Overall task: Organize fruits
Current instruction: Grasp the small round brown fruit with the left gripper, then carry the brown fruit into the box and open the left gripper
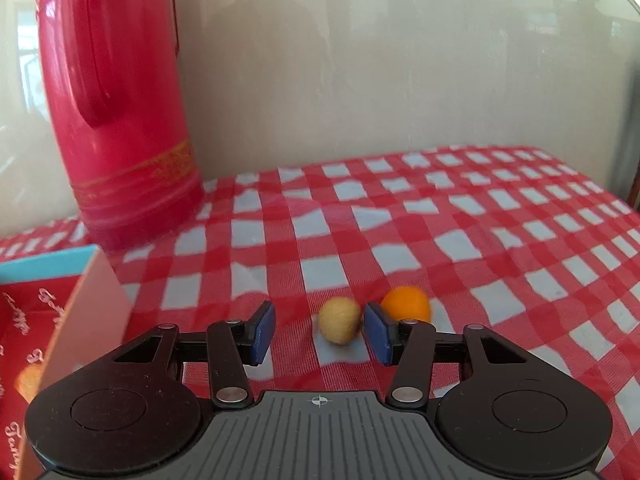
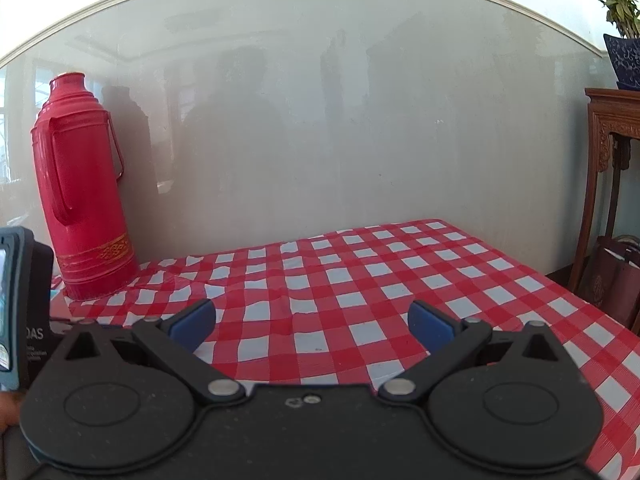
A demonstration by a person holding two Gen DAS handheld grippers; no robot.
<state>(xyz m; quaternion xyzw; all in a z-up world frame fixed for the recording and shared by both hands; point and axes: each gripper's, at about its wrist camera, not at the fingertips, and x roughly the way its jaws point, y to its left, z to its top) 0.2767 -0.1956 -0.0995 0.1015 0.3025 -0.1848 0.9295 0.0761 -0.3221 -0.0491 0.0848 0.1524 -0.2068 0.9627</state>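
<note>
In the left wrist view a small tan-yellow fruit (image 1: 339, 320) lies on the red and white checked tablecloth (image 1: 500, 240), with an orange fruit (image 1: 407, 303) just right of it. My left gripper (image 1: 320, 332) is open, low over the cloth. The tan fruit sits between the blue pads, close to the right pad (image 1: 378, 334); the orange lies just beyond that pad. A red box (image 1: 60, 320) with an orange fruit inside (image 1: 28, 382) stands at the left. My right gripper (image 2: 312, 324) is open and empty above the cloth.
A tall red thermos (image 1: 120, 100) stands at the back left against the pale wall; it also shows in the right wrist view (image 2: 82, 200). A dark wooden stand (image 2: 608, 184) with a potted plant (image 2: 622, 40) is beyond the table's right edge. A dark device (image 2: 24, 304) is at far left.
</note>
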